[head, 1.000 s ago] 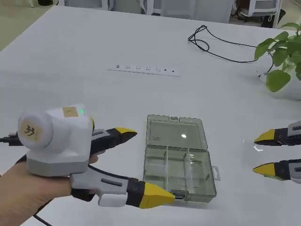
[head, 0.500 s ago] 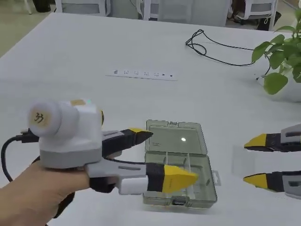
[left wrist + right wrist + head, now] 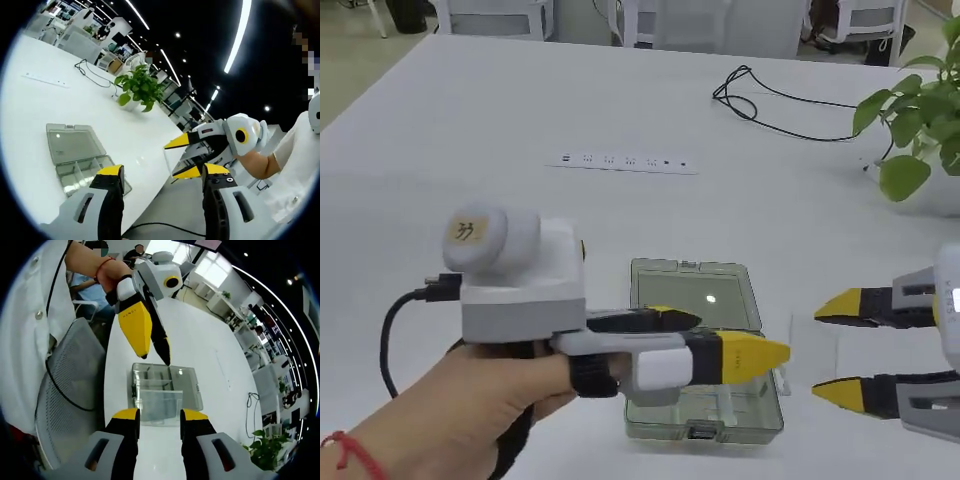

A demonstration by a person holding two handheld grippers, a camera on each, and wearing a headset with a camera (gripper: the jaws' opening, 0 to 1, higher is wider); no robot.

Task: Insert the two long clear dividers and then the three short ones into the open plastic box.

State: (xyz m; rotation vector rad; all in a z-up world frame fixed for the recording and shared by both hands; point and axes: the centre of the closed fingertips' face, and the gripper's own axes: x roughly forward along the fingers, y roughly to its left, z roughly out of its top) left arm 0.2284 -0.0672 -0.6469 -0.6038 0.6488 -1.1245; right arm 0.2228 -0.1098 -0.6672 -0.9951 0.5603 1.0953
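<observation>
R claw [image 3: 816,353] clamped on clear divider [image 3: 159,407]; L claw [image 3: 744,336] apart, empty, over plastic box [image 3: 705,290] on tabletop [image 3: 520,120]. Steady box w/ L, lower divider upright into slots.

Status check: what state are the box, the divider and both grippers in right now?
plastic box: open, lid laid flat back, some dividers inside.
left gripper: open, empty, over the box.
right gripper: shut on the clear divider.
clear divider: held off the table, not yet inserted.
</observation>
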